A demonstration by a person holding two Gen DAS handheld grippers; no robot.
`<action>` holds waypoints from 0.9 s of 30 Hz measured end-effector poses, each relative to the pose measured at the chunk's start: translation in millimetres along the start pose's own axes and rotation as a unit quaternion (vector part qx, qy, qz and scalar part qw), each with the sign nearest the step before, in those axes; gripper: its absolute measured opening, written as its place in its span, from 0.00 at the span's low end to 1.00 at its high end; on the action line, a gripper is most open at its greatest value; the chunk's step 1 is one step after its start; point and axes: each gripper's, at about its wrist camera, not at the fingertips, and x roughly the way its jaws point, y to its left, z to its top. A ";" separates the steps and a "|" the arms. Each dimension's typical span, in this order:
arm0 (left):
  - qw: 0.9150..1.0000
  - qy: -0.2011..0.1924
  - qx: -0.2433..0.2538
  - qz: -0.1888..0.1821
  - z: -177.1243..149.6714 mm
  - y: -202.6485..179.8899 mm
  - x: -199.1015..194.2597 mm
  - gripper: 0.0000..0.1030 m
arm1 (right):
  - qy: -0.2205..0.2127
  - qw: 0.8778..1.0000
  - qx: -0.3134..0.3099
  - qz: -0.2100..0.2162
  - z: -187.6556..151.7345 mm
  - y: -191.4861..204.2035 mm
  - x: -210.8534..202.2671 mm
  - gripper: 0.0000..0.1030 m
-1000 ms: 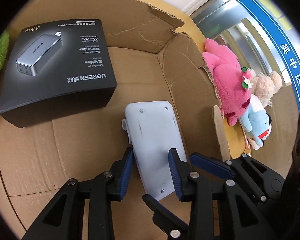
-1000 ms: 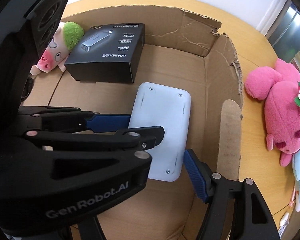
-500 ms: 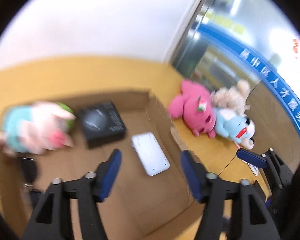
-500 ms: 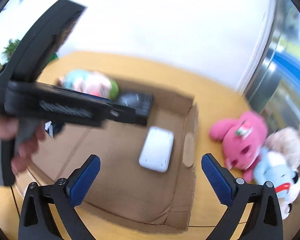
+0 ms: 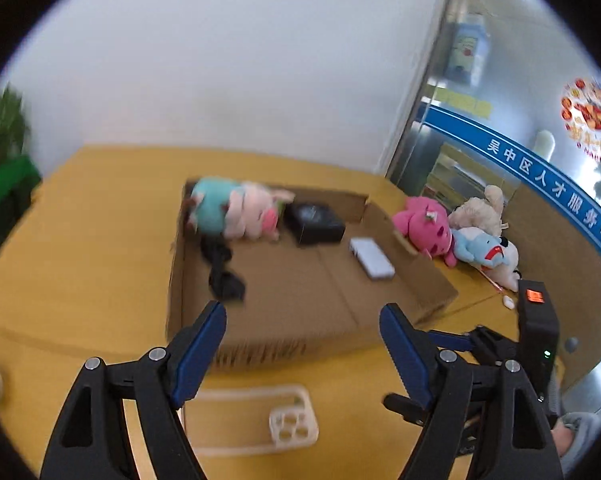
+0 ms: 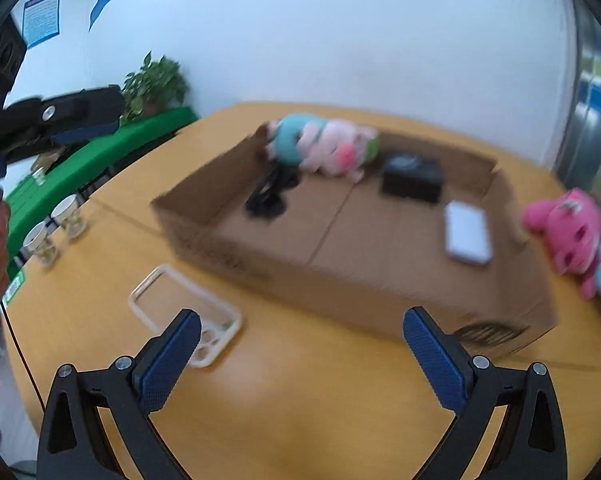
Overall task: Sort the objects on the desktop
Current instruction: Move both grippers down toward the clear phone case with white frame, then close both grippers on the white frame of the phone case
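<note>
A white flat device (image 5: 371,258) lies inside the open cardboard box (image 5: 300,344), near its right wall. My left gripper (image 5: 302,320) hovers above the box's near edge, jaws opening, nothing between them. A clear phone case (image 5: 260,420) lies on the yellow table under it. My right gripper (image 6: 300,320) is open wide and holds nothing, above the table in front of the box (image 6: 340,284). Its left fingertip overlaps the phone case (image 6: 168,300). The white device (image 6: 466,236) lies well beyond both.
The box also holds a black carton (image 5: 314,222), a pink and teal pig plush (image 5: 236,212) and a black cable bundle (image 5: 222,272). Pink (image 5: 424,224), blue-white (image 5: 484,248) and beige (image 5: 480,210) plush toys lie right of the box. Two paper cups (image 6: 56,230) stand at the table's left edge.
Both grippers have let go of the white device and pulled back and up out of the box. Their jaws have widened. The device stays on the box floor.
</note>
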 end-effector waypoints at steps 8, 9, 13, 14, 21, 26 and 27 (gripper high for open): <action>0.993 0.084 -0.056 0.066 -60.9 76.2 31.8 0.73 | 0.038 0.999 0.019 0.014 -18.2 38.7 64.6 0.98; 0.992 0.093 -0.056 0.068 -66.7 79.7 35.7 0.70 | 0.041 0.999 0.022 0.014 -19.4 40.2 67.4 0.98; 0.986 0.135 -0.074 0.060 -81.1 89.2 54.9 0.50 | 0.042 0.999 0.021 -0.007 -30.1 44.6 75.5 0.97; 0.985 0.143 -0.079 0.060 -84.3 90.9 58.1 0.43 | 0.042 0.998 0.032 -0.021 -31.5 44.6 76.8 0.93; 0.981 0.161 -0.089 0.060 -100.6 97.3 65.9 0.30 | 0.058 0.997 0.037 -0.018 -43.6 44.1 88.9 0.77; 0.980 0.163 -0.098 0.064 -100.9 100.0 67.9 0.20 | 0.071 0.997 0.036 -0.012 -48.2 45.3 98.0 0.61; 0.980 0.163 -0.096 0.065 -100.8 99.4 68.2 0.20 | 0.071 0.997 0.032 -0.014 -48.6 46.7 98.0 0.59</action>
